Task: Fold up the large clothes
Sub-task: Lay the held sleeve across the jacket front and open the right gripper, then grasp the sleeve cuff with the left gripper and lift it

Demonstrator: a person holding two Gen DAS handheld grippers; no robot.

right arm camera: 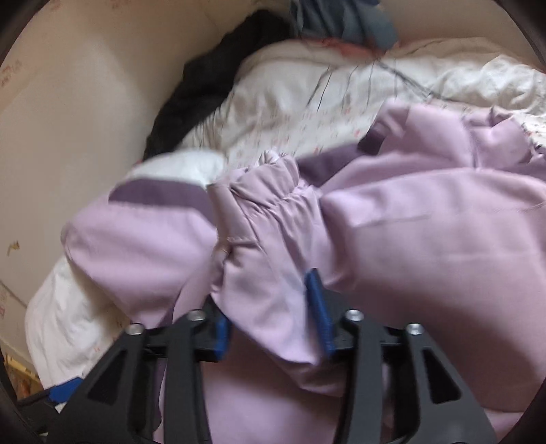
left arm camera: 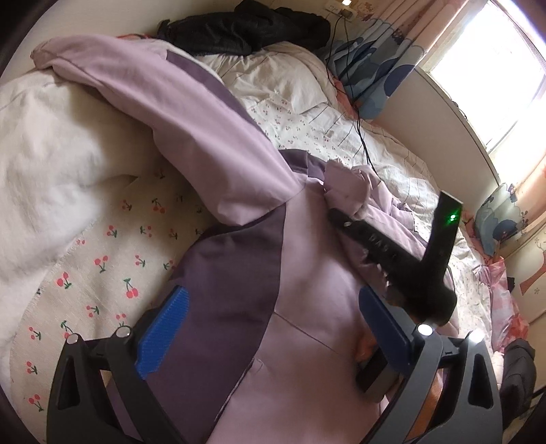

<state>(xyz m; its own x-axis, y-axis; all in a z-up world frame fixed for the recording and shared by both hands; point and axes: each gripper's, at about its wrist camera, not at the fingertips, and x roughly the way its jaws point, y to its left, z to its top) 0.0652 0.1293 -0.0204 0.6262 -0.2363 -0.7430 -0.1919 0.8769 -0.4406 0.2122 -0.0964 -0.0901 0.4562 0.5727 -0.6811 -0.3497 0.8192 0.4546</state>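
Observation:
A lilac jacket with dark purple panels (left arm camera: 307,273) lies on the bed. One sleeve (left arm camera: 163,112) stretches away to the upper left. My left gripper (left arm camera: 269,328) is open just above the jacket's body, its blue pads (left arm camera: 163,334) wide apart. The other gripper's black body with a green light (left arm camera: 402,259) crosses the right of this view. My right gripper (right arm camera: 273,317) is shut on a bunch of the lilac jacket (right arm camera: 269,259) near an elastic sleeve cuff (right arm camera: 269,191); fabric fills the gap between its blue pads (right arm camera: 319,307).
The bed has a white cherry-print sheet (left arm camera: 102,269) and a white duvet (left arm camera: 58,150). A black garment (left arm camera: 245,30) lies at the headboard. A black cable (left arm camera: 358,112) runs across the bed. Blue-patterned pillows (left arm camera: 375,78) and a bright window (left arm camera: 494,68) are on the right.

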